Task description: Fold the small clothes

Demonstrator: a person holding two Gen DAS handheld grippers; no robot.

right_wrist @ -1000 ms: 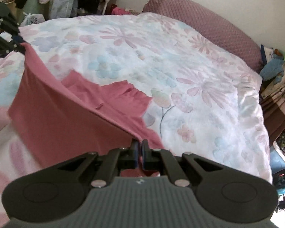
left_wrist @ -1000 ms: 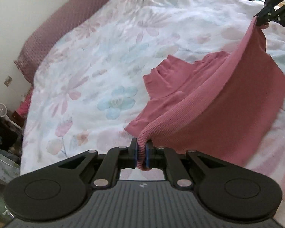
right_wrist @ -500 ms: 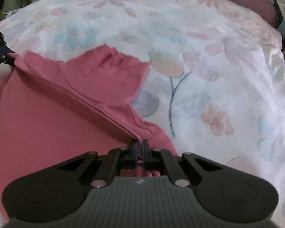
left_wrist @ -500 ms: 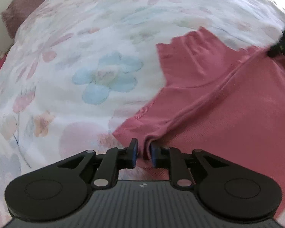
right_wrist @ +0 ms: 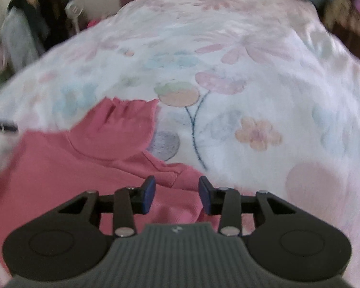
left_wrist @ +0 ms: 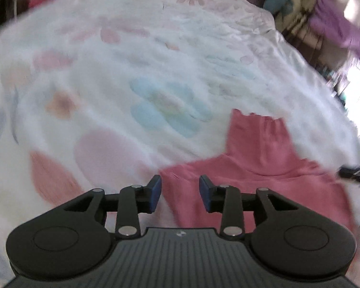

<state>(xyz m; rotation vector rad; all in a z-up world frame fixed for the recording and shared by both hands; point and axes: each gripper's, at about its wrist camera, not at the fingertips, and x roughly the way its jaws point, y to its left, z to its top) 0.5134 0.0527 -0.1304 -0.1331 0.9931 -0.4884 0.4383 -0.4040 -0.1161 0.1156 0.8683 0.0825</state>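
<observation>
Fingers of both our left gripper point(left_wrist: 180, 193) and right gripper point(right_wrist: 177, 193) had just been opening, partway and gripping nothing, over the pink ribbed-knit top point(right_wrist: 84, 165) on the floral bedspread point(right_wrist: 263, 91), where a pad might snag and undo the fold.

Left hand-held gripper point(left_wrist: 180, 193) and right hand-held gripper point(right_wrist: 177, 193): black linkage arms, blue pads point(left_wrist: 155, 193), silver screws, ribbed grey housing.

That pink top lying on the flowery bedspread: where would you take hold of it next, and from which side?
Probably the two near corners of the pink top, one per set of tongs, coming from above on the near side. It lies flat, its ruffled end pointing away, and its near corners sit just beneath the open left tongs and right tongs.
</observation>
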